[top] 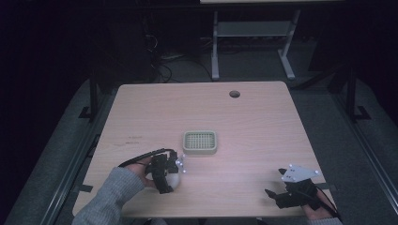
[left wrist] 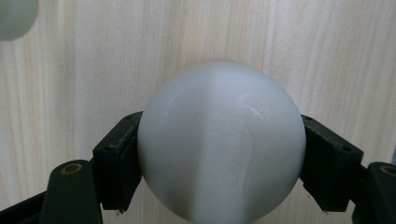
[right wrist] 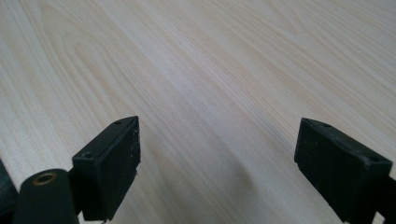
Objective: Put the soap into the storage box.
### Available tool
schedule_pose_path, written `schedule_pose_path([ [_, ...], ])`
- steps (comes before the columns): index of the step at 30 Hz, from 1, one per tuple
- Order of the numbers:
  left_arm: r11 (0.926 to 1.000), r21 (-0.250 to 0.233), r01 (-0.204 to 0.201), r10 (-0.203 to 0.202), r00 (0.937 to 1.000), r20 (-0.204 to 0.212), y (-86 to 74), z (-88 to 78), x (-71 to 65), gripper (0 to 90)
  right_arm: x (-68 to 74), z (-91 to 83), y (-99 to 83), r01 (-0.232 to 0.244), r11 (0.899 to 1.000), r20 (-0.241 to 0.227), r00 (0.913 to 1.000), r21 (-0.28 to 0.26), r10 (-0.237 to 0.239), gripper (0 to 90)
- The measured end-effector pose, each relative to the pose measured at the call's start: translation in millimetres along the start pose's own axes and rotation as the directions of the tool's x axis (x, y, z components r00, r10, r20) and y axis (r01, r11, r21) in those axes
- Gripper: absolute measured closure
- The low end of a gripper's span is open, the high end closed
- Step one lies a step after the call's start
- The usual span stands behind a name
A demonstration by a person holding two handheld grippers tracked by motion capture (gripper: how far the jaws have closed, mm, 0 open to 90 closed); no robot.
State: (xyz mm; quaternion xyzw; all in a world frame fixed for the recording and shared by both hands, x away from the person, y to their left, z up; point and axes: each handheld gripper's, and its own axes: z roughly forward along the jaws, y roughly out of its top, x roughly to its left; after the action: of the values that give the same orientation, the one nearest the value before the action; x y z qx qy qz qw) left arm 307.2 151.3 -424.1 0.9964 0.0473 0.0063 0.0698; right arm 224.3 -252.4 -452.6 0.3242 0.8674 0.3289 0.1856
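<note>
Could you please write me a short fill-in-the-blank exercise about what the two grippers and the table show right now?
1. The left gripper is shut on a white ____.
2. The right gripper has its jaws ____, with bare table between them.
3. Near the middle of the table sits a pale square tray whose top is a ____ of small holes.
4. In the high view, the tray lies closer to the ____ gripper.

Missing words: ball; open; grid; left
</note>
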Motion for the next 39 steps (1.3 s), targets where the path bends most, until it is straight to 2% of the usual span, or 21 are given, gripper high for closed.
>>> schedule_pose_path([
  [2,0.9999,0.015,0.003,-0.003,1.0000,-0.006,0.4,-1.5,0.0,24.2,0.4,0.0,0.0,0.002,1.000,0.001,1.0000,-0.002,-0.002,13.9],
  [10,1.0000,-0.008,-0.001,0.001,1.0000,0.008,0.0,-6.3,0.4,24.2,0.3,1.1,0.4,0.005,1.000,0.000,1.0000,0.005,-0.005,13.9],
  [15,1.0000,-0.004,-0.003,0.003,0.9999,0.016,0.9,-5.9,1.6,24.2,-0.1,1.1,0.4,0.005,1.000,-0.001,1.0000,0.005,-0.005,13.9],
  [18,0.9998,0.005,-0.017,0.017,0.9998,0.008,2.8,-6.6,2.4,24.2,0.3,1.7,0.8,0.007,1.000,-0.002,1.0000,0.006,-0.007,13.9],
  [25,0.9998,0.001,-0.022,0.022,0.9997,-0.008,6.5,-13.8,5.9,24.2,0.7,1.6,0.5,0.004,1.000,0.000,1.0000,0.010,-0.004,13.9],
  [39,0.9998,-0.004,-0.021,0.021,0.9997,-0.010,13.0,-25.3,14.6,24.2,-0.1,2.0,0.4,0.004,1.000,0.000,1.0000,0.010,-0.004,13.9],
])
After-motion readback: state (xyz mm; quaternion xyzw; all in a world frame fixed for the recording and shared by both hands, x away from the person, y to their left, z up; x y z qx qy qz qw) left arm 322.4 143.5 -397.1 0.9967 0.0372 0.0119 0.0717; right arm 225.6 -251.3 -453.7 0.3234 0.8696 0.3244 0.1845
